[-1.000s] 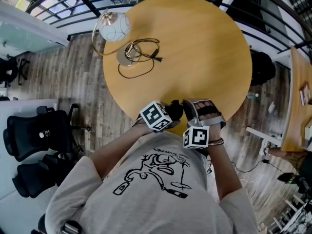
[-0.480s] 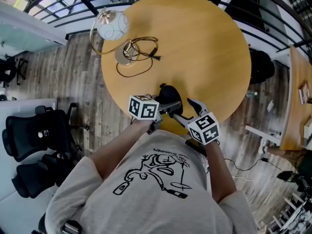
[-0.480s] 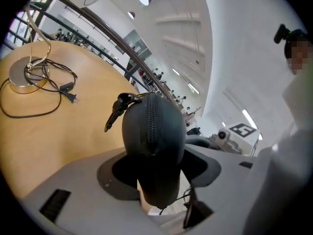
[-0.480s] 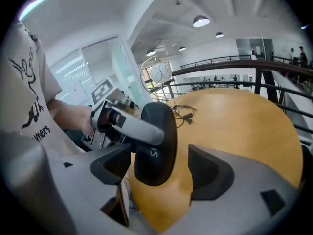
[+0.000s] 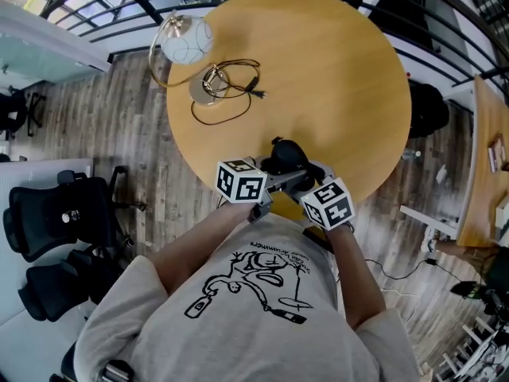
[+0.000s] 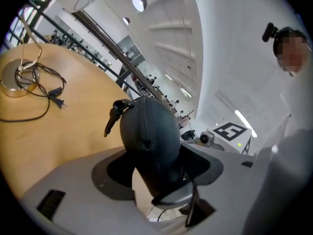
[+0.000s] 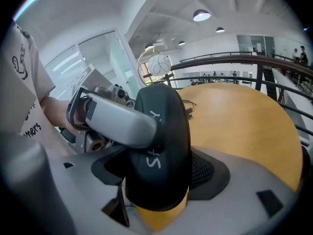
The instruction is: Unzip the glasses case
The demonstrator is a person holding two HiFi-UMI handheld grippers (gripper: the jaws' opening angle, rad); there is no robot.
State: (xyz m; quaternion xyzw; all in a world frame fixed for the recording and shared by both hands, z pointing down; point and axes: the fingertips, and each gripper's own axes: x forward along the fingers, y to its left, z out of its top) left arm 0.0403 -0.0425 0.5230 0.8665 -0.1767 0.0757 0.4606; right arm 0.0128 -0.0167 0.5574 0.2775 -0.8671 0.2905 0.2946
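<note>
Near the round table [image 5: 342,86] edge, the glasses case [image 5: 288,154] is half hidden.

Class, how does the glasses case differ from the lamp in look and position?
The case is dark and rounded with a zip; the lamp has a white globe on a gold hoop. The case is upright near the person; the lamp sits at the table's far left edge. Both are over the same table.

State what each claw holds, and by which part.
The glasses case stands between both claws. The left claw seems to clamp its sides; the right claw only straddles its body. Both sets of jaws have just been opening.
</note>
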